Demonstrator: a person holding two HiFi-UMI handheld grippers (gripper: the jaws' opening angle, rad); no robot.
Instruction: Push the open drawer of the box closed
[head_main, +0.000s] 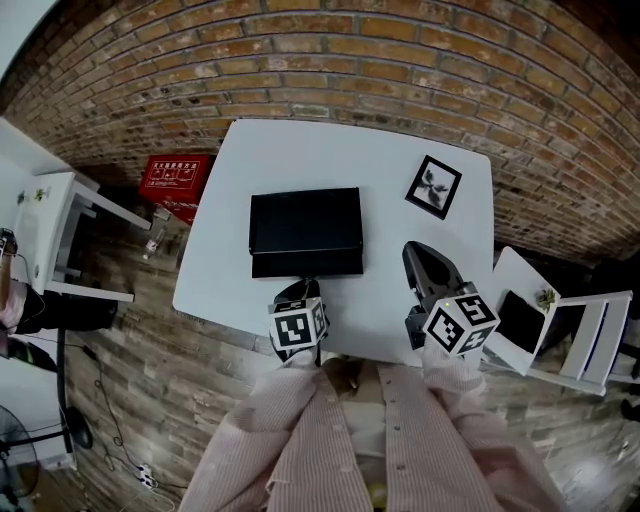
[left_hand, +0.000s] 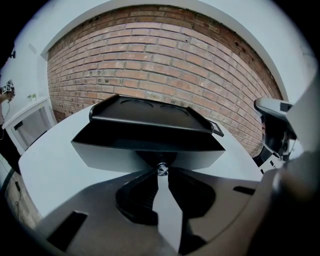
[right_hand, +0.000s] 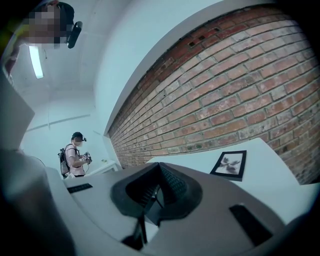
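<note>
Black box (head_main: 305, 222) shadows the drawer (left_hand: 100, 155) inside; left gripper (left_hand: 161, 174) fingers pinch its knob (left_hand: 161, 168); right gripper (right_hand: 159, 166) fingers closed, empty.

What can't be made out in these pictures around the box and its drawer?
Drawer contents: dark in head view; its front panel blocks them in left gripper view.
Knob: in head view, covered by the left hand-held gripper.
Picture frame image: too small in head view and right gripper view.
Red sign lettering: too small in head view.
</note>
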